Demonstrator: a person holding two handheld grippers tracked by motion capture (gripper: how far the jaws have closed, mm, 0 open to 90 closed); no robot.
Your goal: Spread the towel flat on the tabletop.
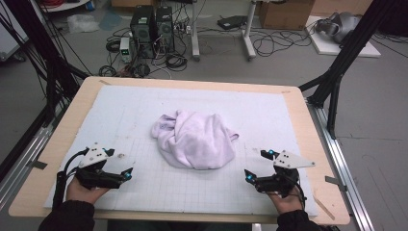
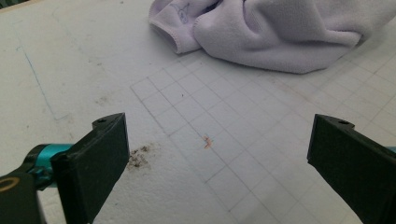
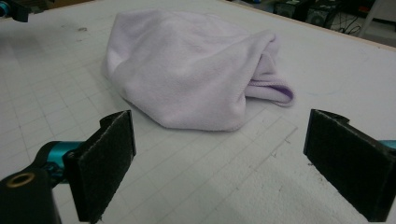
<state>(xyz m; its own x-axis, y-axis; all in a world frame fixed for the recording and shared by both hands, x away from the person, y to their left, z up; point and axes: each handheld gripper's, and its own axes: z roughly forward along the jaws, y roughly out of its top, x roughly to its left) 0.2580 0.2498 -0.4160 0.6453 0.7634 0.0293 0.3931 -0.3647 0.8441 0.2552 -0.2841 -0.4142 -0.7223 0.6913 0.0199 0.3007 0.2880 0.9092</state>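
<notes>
Two grippers, left gripper [image 1: 120, 163] and right gripper [image 1: 260, 166], jaws apart, empty; crumpled towel [image 1: 197, 139] folds hidden.

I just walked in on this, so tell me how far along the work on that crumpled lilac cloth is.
Nothing looks done: the lilac cloth lies bunched in a heap on the white gridded mat. Nothing is in hand either: the left gripper and right gripper sit on either side of it, jaws wide open and empty, apart from the fabric. Whatever is to be done with the cloth, starting with taking hold of it, is all left.
</notes>
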